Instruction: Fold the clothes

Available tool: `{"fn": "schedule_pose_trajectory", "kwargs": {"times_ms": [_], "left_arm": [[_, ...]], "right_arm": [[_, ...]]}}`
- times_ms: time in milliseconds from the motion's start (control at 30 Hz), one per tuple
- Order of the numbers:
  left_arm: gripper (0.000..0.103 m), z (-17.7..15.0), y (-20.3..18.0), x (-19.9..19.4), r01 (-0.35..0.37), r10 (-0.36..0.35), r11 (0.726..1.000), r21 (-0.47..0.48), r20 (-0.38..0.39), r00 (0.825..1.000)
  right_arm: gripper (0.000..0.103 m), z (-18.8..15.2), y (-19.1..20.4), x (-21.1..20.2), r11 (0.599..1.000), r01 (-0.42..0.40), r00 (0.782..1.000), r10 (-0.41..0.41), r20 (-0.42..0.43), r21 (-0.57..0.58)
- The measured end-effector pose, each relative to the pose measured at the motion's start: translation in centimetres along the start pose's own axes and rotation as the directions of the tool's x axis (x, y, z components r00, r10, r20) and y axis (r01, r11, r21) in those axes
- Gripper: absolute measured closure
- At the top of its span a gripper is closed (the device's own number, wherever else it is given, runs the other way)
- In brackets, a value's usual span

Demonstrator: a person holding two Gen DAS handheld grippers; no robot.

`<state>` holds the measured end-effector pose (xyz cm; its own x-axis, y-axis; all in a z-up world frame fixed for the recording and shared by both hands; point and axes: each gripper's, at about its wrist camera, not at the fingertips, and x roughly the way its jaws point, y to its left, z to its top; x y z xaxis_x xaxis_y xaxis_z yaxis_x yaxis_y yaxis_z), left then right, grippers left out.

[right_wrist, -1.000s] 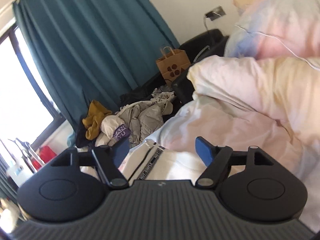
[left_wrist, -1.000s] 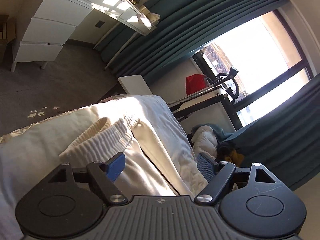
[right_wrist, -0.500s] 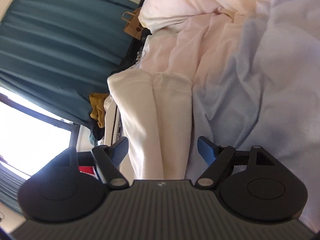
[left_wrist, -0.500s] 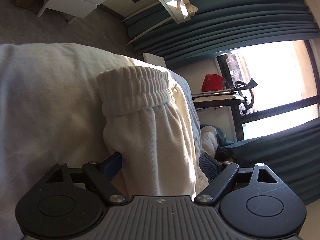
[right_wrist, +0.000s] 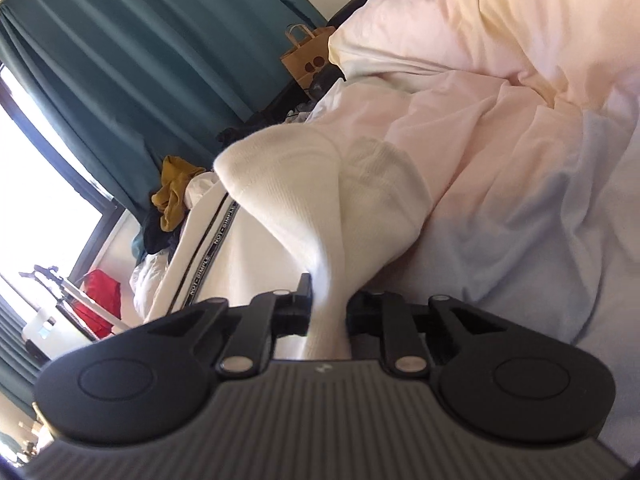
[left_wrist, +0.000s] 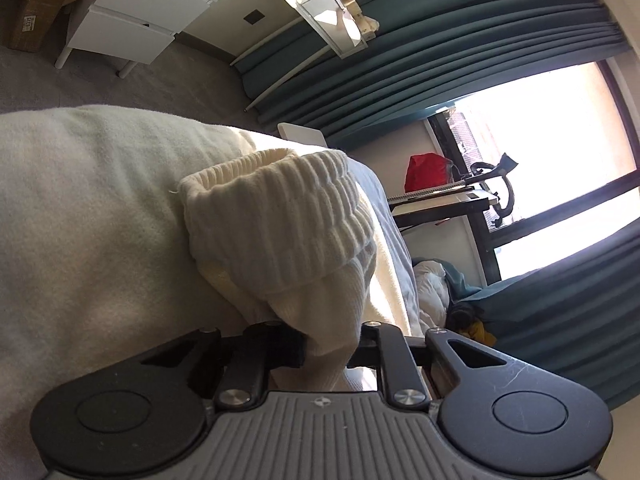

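Observation:
Cream sweatpants lie on the bed. In the left wrist view their ribbed elastic waistband [left_wrist: 276, 220] bunches up just ahead of my left gripper [left_wrist: 330, 350], which is shut on the cloth below the band. In the right wrist view the leg ends of the sweatpants [right_wrist: 320, 196] rise in two folds from my right gripper [right_wrist: 329, 312], which is shut on them. Cloth hides the pads of both grippers.
The bed is covered by a cream blanket [left_wrist: 88, 216] and a rumpled pale duvet [right_wrist: 520, 168]. A white garment with a black lettered stripe [right_wrist: 208, 256] lies beside the pants. Beyond are a clothes pile [right_wrist: 172, 196], teal curtains [left_wrist: 420, 64], a white desk [left_wrist: 140, 20] and a paper bag [right_wrist: 306, 56].
Both grippers were open around the sweatpants half a second ago; both have now shut on the cloth. The waistband and the leg ends are pulled up and bunched.

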<state>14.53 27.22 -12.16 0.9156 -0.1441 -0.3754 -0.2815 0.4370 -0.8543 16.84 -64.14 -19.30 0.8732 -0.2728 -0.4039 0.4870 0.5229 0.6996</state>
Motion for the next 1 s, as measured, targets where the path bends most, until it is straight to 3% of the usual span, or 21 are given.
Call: {"fn": "schedule_pose_trajectory", "kwargs": {"times_ms": [133, 300, 367, 633, 667, 733, 800, 933, 1000], "left_arm": [[0.092, 0.2, -0.5, -0.2, 0.012, -0.012, 1.0, 0.028, 0.022, 1.0], [0.093, 0.7, 0.7, -3.0, -0.014, 0.014, 1.0, -0.015, -0.001, 1.0], [0.093, 1.0, 1.2, -4.2, -0.026, 0.025, 0.999, -0.035, -0.013, 1.0], [0.091, 2.0, 3.3, -8.9, -0.075, 0.069, 0.991, -0.112, -0.062, 0.996], [0.09, 2.2, 3.2, -9.3, -0.095, 0.089, 0.992, -0.081, -0.07, 0.994], [0.084, 2.6, 2.3, -9.4, -0.13, 0.13, 0.992, 0.006, -0.083, 0.988], [0.074, 2.9, 1.5, -9.7, -0.133, 0.137, 0.99, 0.046, -0.095, 0.986], [0.038, 2.5, 0.0, -11.1, -0.089, 0.098, 0.992, 0.087, -0.115, 0.989], [0.035, 1.8, -1.2, -11.9, -0.093, 0.113, 0.985, 0.147, -0.136, 0.984]], "right_arm": [[0.088, 0.7, 0.2, -2.8, 0.998, -0.018, 0.999, 0.016, 0.031, 0.058], [0.088, 1.3, -1.7, -7.1, 0.981, -0.027, 0.999, 0.02, 0.038, 0.193], [0.088, 1.3, -3.0, -8.8, 0.955, -0.031, 0.999, 0.023, 0.031, 0.294], [0.089, 0.0, -7.3, -16.1, 0.872, 0.035, 0.999, -0.033, -0.014, 0.488], [0.089, -0.4, -8.1, -16.3, 0.853, 0.05, 0.999, -0.038, -0.034, 0.519], [0.088, -1.1, -9.6, -16.6, 0.813, 0.08, 0.996, -0.046, -0.073, 0.577], [0.088, -1.3, -10.1, -16.2, 0.809, 0.091, 0.995, -0.047, -0.09, 0.581], [0.086, -1.7, -11.0, -15.4, 0.801, 0.112, 0.991, -0.048, -0.123, 0.589], [0.085, -1.8, -11.4, -15.1, 0.796, 0.111, 0.991, -0.04, -0.13, 0.595]]}}
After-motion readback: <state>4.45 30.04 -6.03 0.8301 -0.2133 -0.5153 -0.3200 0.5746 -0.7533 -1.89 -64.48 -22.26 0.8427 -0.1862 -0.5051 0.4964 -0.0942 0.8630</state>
